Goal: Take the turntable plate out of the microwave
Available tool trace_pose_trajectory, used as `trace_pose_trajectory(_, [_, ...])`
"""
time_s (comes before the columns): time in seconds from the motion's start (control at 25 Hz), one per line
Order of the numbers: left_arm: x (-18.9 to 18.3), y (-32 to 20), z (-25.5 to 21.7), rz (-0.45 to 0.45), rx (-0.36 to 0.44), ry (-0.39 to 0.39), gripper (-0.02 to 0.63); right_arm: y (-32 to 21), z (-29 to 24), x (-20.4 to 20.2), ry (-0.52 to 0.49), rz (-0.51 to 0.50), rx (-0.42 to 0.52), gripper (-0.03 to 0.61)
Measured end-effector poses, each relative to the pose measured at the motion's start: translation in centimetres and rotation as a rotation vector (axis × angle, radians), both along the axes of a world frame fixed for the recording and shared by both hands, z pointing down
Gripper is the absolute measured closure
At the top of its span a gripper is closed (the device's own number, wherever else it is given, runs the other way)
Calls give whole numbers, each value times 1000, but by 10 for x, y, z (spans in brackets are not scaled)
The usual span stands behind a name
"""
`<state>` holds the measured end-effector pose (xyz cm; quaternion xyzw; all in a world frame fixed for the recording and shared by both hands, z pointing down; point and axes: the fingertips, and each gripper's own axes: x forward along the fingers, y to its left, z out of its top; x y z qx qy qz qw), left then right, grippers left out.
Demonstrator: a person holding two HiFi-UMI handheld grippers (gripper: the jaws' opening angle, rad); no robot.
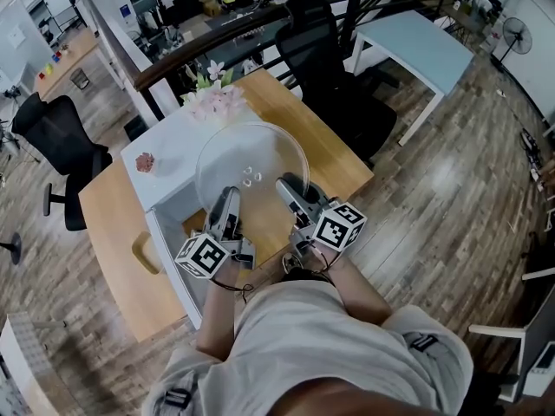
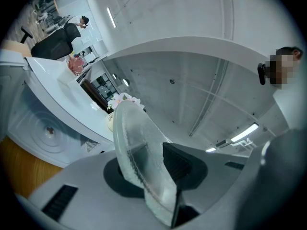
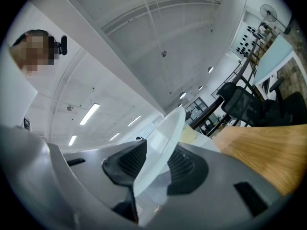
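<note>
Pinched at its near rim by both grippers, the glass turntable plate [image 1: 251, 150] hangs in the air, roughly level, reaching away from the person. The left gripper [image 1: 227, 199] has the rim's left part and the right gripper [image 1: 290, 187] its right part. Each gripper's own view shows its jaws partly closed, with the pads pressed on either face of the glass. The plate is outside the white microwave [image 1: 165, 159] and hovers over its top front edge. The microwave stands on a wooden table [image 1: 113, 232], with pale flowers [image 1: 217, 98] at its far end.
</note>
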<state>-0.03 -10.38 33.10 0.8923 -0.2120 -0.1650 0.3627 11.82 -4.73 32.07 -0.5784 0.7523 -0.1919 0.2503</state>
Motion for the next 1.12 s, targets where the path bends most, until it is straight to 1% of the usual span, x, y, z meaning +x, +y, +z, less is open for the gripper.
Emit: trace_pose_trajectory(1.12, [4,1,-9,6,43,-22,498,1,-4,3,6,8,10,457])
